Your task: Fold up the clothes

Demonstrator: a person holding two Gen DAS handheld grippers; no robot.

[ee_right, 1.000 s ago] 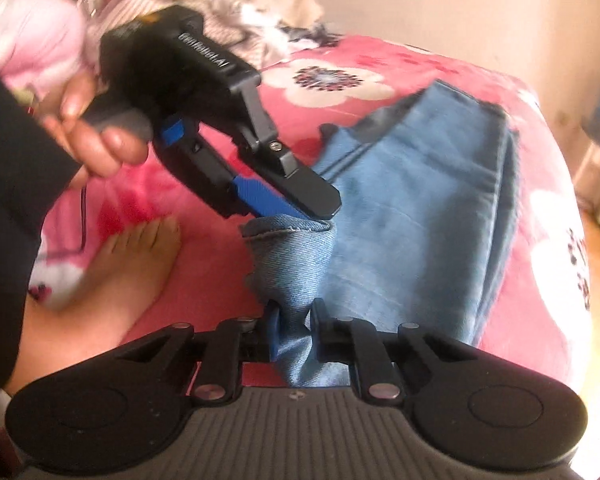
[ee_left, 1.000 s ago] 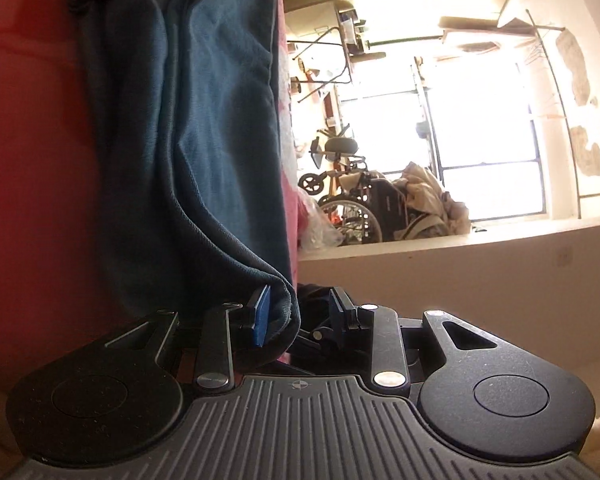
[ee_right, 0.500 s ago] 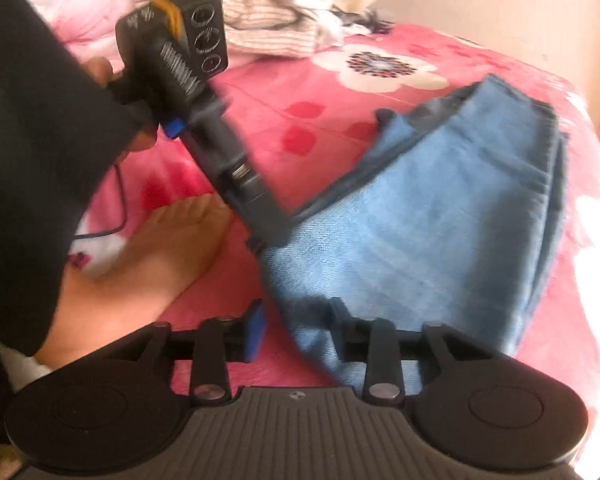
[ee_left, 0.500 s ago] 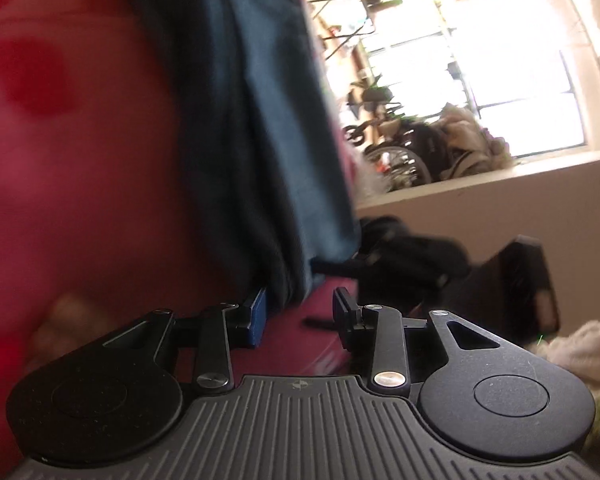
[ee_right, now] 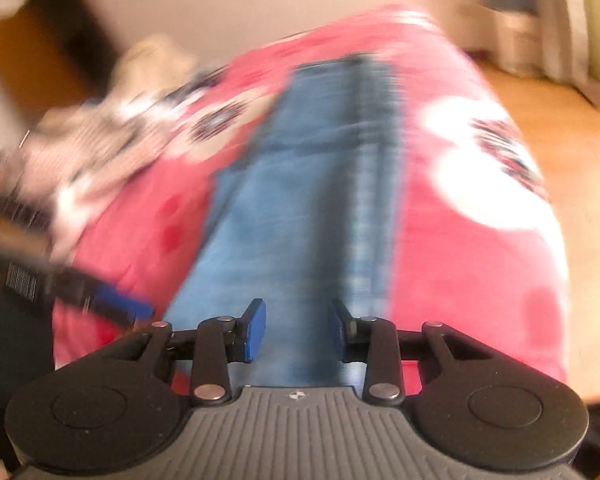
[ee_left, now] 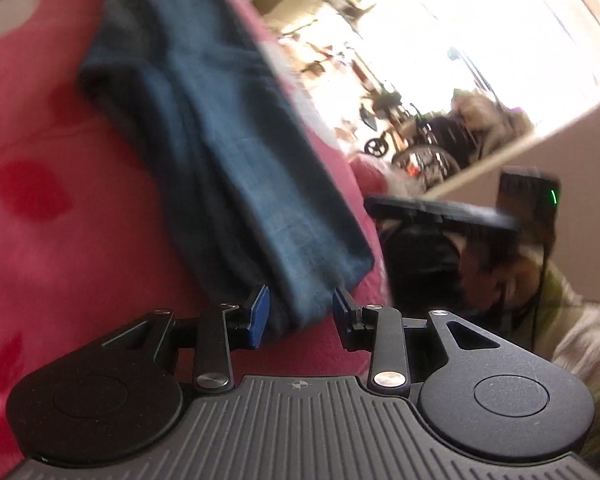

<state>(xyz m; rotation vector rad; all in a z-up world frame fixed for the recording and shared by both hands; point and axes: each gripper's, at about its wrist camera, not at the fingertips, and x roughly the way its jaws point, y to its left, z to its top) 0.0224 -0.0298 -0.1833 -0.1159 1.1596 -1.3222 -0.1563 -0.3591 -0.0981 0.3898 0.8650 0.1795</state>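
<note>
Jeans (ee_right: pixel 300 200) under closing right gripper (ee_right: pixel 299 330), unheld

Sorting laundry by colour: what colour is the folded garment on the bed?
Blue denim, a lighter blue in the right wrist view, where it shows best.

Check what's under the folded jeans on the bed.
The folded jeans lie flat on a pink floral blanket, which shows on both sides of them. Whatever is directly beneath the denim is covered, so anything between the layers can't be seen.
</note>
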